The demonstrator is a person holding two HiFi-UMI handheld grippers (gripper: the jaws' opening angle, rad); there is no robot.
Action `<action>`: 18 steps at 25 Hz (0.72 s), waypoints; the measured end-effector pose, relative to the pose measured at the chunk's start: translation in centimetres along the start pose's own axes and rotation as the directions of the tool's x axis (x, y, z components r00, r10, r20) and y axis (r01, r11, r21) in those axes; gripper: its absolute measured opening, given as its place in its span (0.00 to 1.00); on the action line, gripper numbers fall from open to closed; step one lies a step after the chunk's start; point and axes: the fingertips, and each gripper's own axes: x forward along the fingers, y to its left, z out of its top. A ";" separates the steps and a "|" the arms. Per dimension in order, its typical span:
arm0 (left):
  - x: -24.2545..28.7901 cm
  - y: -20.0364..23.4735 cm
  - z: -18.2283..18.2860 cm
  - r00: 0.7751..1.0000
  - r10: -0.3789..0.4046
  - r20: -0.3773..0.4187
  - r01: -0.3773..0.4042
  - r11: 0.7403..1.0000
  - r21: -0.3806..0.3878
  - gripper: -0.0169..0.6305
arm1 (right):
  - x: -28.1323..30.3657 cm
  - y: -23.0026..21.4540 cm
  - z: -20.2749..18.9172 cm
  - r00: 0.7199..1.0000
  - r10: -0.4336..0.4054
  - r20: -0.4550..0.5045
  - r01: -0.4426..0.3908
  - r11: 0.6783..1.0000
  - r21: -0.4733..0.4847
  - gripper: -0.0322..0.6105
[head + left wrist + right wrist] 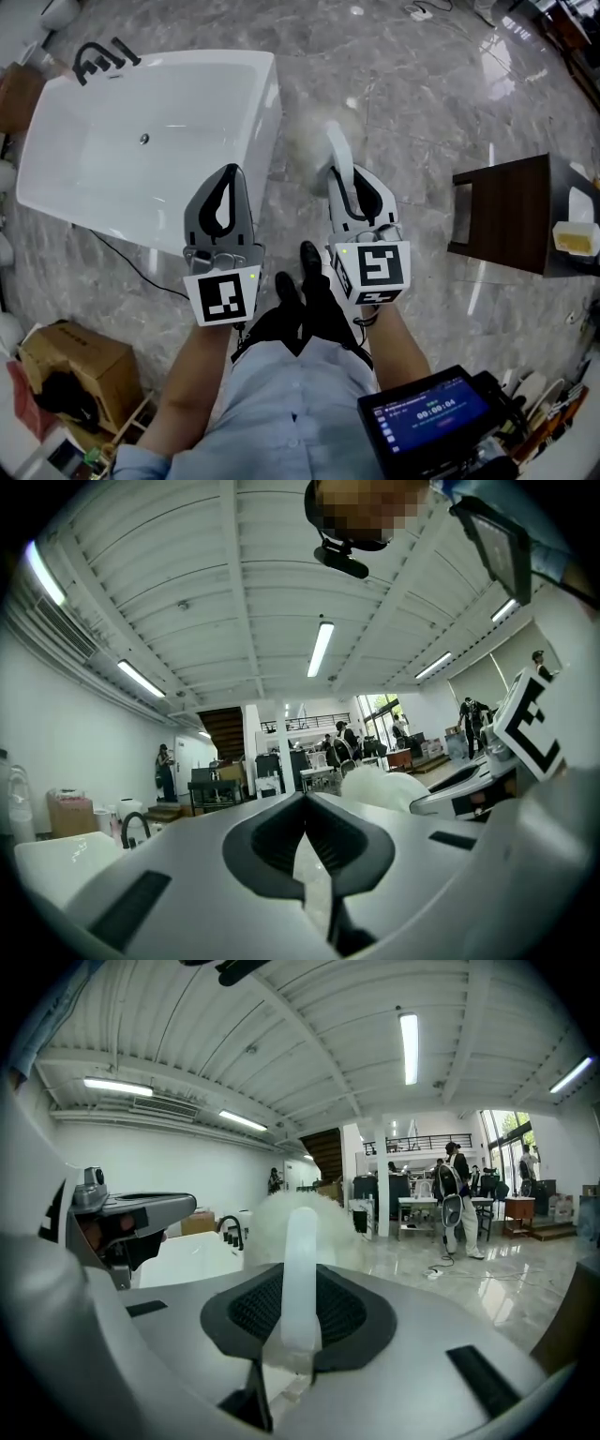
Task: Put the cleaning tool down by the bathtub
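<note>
From the head view there is one white tub point(141, 141) at the upper left with one black faucet point(98, 61) on its far end, and the floor point(422, 112) is grey marble. Two grippers are held out side by side, each with one marker cube. The left gripper point(230, 173) is over the tub's near right corner. The right gripper point(342, 178) is beside it over the floor, and it carries one duster point(335, 142) whose fluffy white head points forward, just right of the tub's side. Below them two black shoes point(309, 255) show. One dark table point(506, 211) stands at the right, one cardboard box point(70, 361) lies at the lower left, and one screen point(431, 412) is at the lower right. In the left gripper view the two jaws are pressed together with nothing between them. The duster's head point(380, 785) and the right gripper point(469, 794) show to the right. In the right gripper view the two jaws are clenched on the duster's white handle point(300, 1269), which stands up between the pads. The fluffy head is beyond it, the tub point(187, 1251) and the left gripper point(131, 1218) are to the left, and one person point(455, 1199) stands far behind
</note>
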 end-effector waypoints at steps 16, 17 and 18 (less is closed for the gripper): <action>3.4 -3.6 -12.6 0.985 -0.051 -0.166 0.050 0.999 -0.014 0.05 | 5.1 -2.0 -13.0 0.983 0.049 -0.179 -0.037 0.997 0.067 0.20; 3.4 -3.7 -13.6 0.983 -0.053 -0.177 0.051 0.999 -0.014 0.05 | 5.3 -2.0 -13.8 0.981 0.050 -0.189 -0.038 0.997 0.070 0.20; 3.5 -3.8 -14.6 0.981 -0.053 -0.187 0.051 0.999 -0.015 0.05 | 5.6 -2.0 -14.7 0.979 0.052 -0.198 -0.038 0.997 0.074 0.20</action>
